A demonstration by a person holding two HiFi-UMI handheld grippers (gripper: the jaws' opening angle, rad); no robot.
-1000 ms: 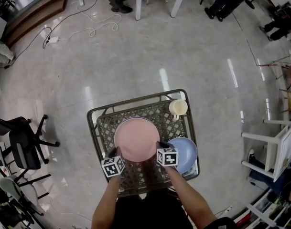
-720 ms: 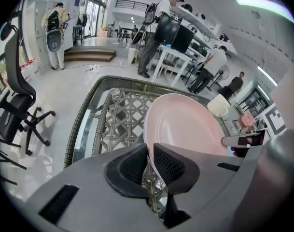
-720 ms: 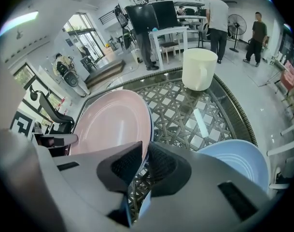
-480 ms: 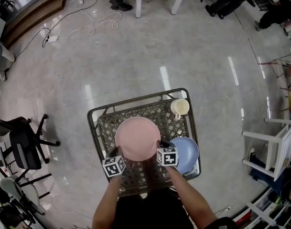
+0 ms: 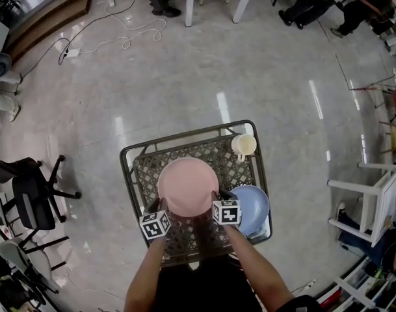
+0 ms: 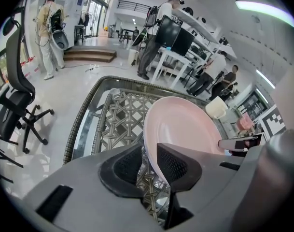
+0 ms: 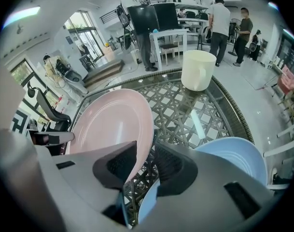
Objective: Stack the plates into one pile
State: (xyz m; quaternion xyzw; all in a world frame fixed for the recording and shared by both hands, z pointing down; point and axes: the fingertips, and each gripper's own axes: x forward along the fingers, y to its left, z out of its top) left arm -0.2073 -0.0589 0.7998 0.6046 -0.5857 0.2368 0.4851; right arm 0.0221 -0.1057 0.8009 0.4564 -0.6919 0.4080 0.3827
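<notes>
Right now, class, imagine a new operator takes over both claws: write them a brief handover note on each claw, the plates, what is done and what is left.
Left claw: jaws opening, pink plate rim between them.
Right claw: jaws opening, the same plate's opposite rim between them.
Pink plate is mid-way on the woven table; blue plate sits beside it at the near right corner; cream mug far right.
Done: no pile yet.
Left: set one plate on the other.

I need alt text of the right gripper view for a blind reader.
The right gripper, jaws opening, has the rim of a pink plate between them, over a woven table. Blue plate at right, cream cup beyond.
</notes>
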